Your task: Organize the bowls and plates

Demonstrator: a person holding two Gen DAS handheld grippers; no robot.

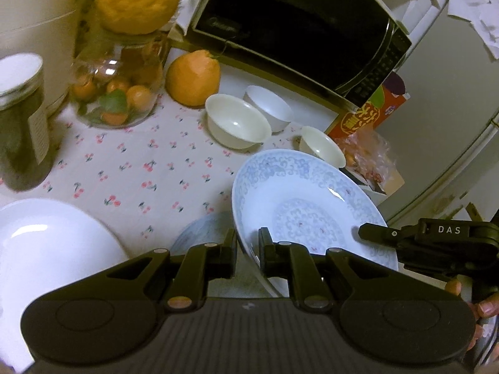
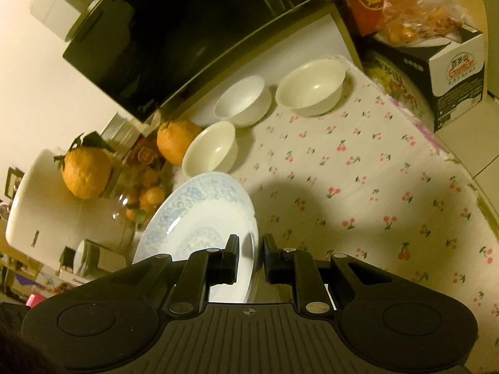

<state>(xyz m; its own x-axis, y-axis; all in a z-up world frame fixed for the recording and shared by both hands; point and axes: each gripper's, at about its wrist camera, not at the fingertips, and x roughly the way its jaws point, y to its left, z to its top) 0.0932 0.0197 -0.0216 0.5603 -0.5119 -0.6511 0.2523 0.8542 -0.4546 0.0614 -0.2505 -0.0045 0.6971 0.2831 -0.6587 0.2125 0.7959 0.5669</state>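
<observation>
Here, lying far left on the cherry-print tablecloth (image 1: 131,168), a plain white plate (image 1: 46,249); gripping opposite rims of the tilted blue-patterned plate (image 1: 299,205), the left gripper (image 1: 248,249) and right gripper (image 2: 251,249), fingers nearly closed; sitting beyond, three white bowls (image 1: 237,121).

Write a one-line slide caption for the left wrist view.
Both grippers, left gripper and right gripper, clamp a tilted blue-patterned porcelain plate above the cherry-print tablecloth.
</observation>
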